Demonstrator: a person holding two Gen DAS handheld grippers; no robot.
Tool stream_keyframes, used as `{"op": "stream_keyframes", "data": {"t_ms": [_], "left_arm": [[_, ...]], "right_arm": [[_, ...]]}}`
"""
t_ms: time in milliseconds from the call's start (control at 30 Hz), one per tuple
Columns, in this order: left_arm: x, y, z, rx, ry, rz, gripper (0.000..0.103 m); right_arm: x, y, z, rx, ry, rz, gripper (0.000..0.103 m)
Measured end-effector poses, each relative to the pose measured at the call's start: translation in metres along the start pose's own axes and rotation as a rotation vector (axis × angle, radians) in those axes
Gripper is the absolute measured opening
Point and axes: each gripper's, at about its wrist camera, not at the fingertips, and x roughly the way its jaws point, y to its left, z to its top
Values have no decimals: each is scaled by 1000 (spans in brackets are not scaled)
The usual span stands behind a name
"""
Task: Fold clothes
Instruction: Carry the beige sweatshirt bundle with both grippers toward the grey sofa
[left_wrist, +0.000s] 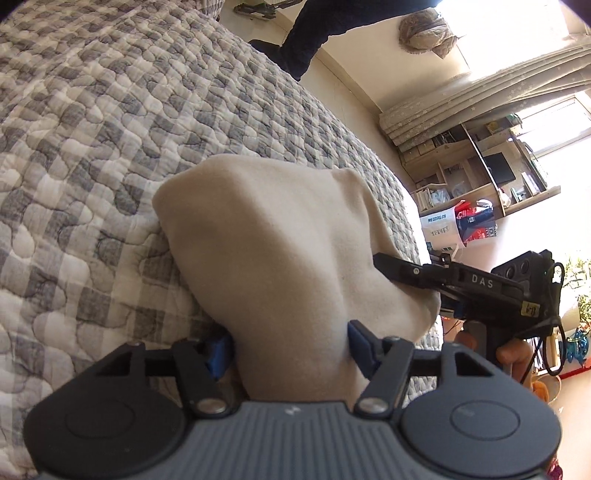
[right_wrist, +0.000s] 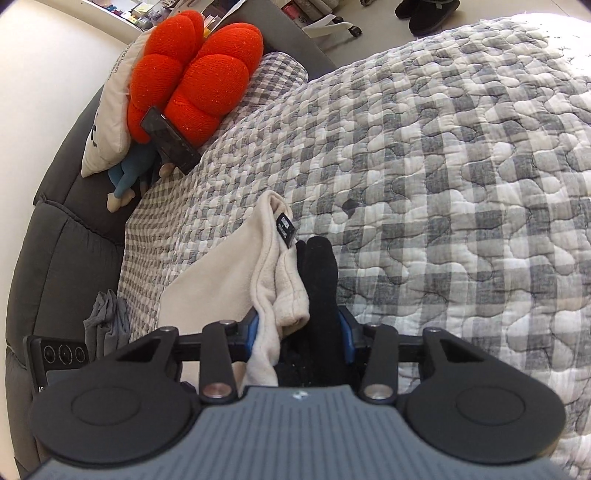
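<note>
Cream, soft fleece cloth (left_wrist: 280, 251) lies bunched on the grey and white checked quilt (left_wrist: 92, 147), right in front of both your tools. Your left gripper (left_wrist: 288, 350) is clenched on one end of it, with the blue pads (left_wrist: 360, 341) pressing the folded cloth from both sides. Your right gripper (right_wrist: 297, 328) is clenched on the other end, where the cream hem and a black cloth layer (right_wrist: 321, 280) sit together between its fingers. The cloth runs long from one gripper to the other, and each hand has its own end, so neither is nearer. I think you should move both ends together to make the next fold.
</note>
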Motion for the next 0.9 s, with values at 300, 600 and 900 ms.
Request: {"op": "stream_keyframes", "data": {"t_ms": [300, 600, 900], "left_arm": [[-46, -2, 14, 15, -93, -12, 45], [-152, 35, 20, 7, -257, 51, 45], [-295, 110, 12, -20, -450, 163, 44]], "right_arm": [[-14, 46, -1, -43, -63, 62, 41], [41, 139, 9, -162, 7, 164, 41], [151, 268, -1, -261, 143, 304, 41]]}}
